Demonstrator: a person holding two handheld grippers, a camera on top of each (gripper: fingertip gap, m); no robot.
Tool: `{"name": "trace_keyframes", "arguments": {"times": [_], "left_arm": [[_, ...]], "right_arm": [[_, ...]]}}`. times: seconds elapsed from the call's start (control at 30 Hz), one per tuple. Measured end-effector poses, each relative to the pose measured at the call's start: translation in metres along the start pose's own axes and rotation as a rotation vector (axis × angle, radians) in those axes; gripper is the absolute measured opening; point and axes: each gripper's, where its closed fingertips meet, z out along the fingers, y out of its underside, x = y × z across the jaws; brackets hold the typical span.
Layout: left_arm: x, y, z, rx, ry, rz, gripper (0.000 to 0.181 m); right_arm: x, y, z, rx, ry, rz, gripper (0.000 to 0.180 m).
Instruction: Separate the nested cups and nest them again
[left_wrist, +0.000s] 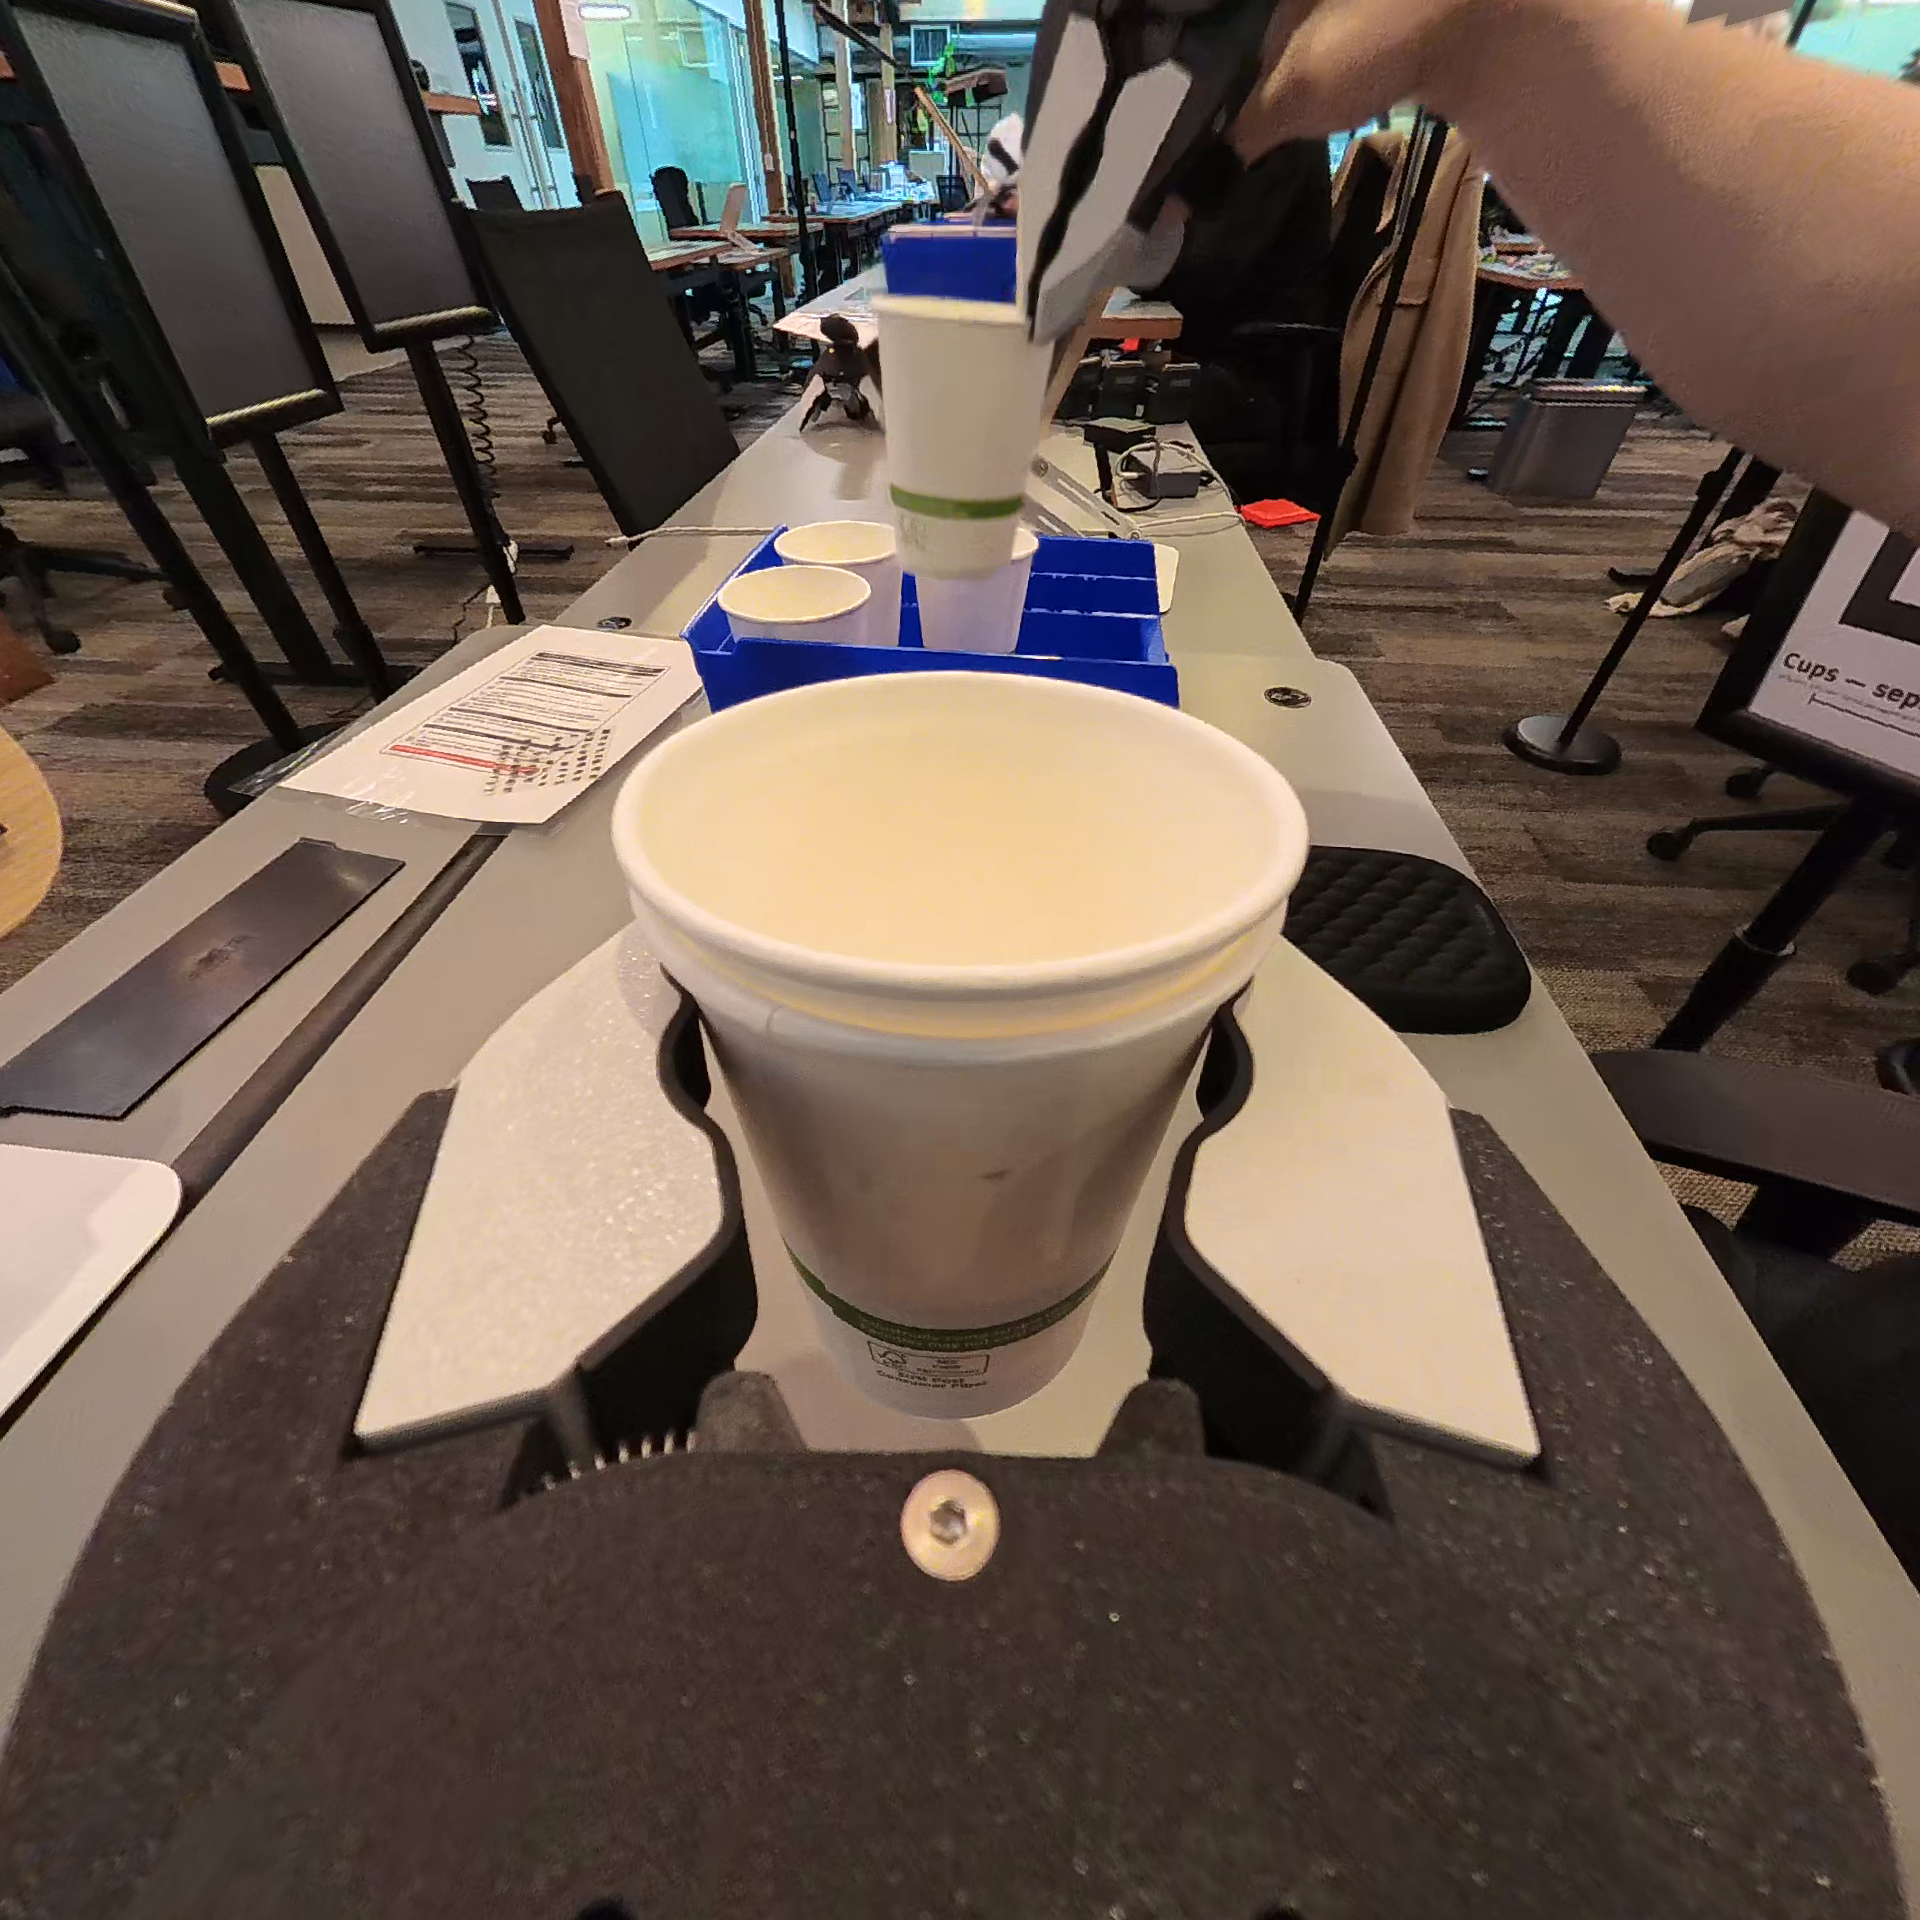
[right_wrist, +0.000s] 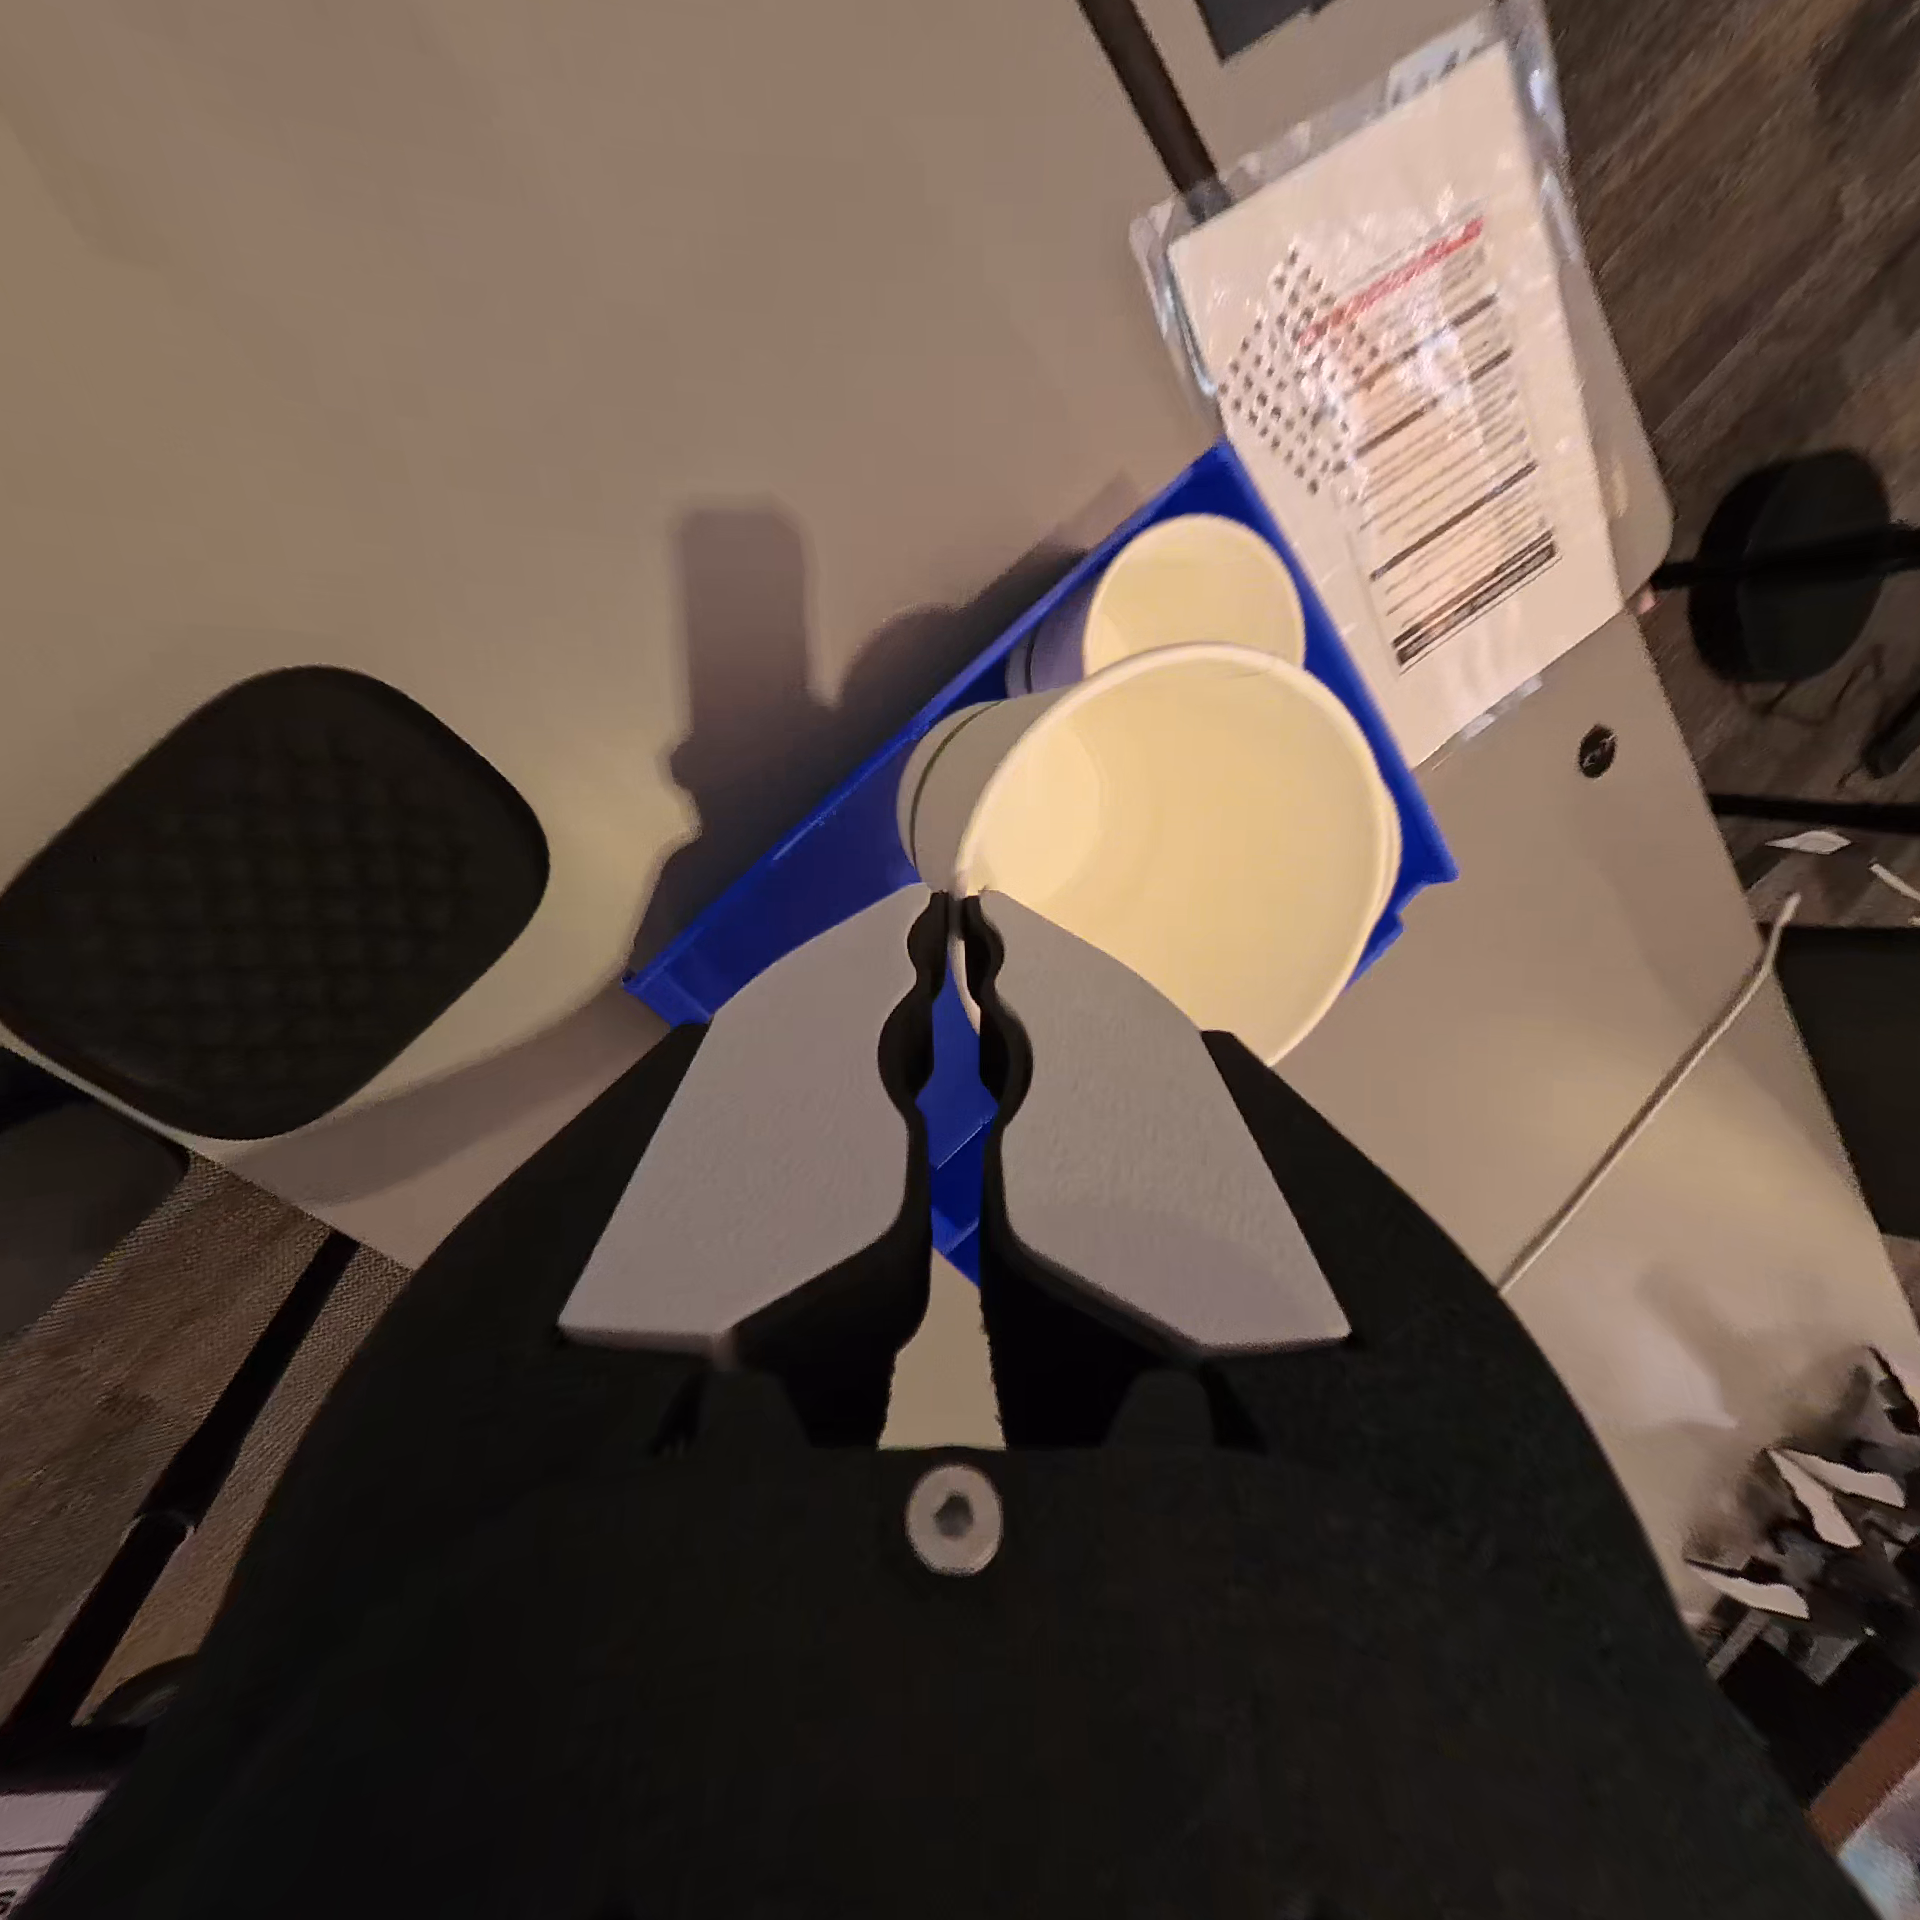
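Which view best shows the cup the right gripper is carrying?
Left wrist view: the carried cup hangs upright in full side profile above the blue bin, with the right gripper pinching its rim. Right wrist view shows only its blurred open mouth from above, with the gripper at the rim.

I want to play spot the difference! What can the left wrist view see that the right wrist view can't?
Only the left wrist view shows the left gripper clamped around a stack of nested white paper cups, and a person's bare forearm. Only the right wrist view shows straight down into the lifted white paper cup, its rim pinched by the right gripper. Both show that cup, the blue plastic bin, and the laminated printed sheet.
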Motion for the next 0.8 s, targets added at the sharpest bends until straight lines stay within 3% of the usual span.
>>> {"name": "trace_keyframes", "arguments": {"times": [0.37, 0.8], "left_arm": [[-0.001, -0.003, -0.002, 0.017, 0.003, -0.011, 0.093], [0.000, -0.006, -0.005, 0.025, 0.003, -0.008, 0.093]], "right_arm": [[-0.008, 0.046, 0.071, -0.075, -0.014, 0.048, 0.002], [-0.011, 0.054, 0.115, -0.126, -0.029, 0.056, 0.002]]}}
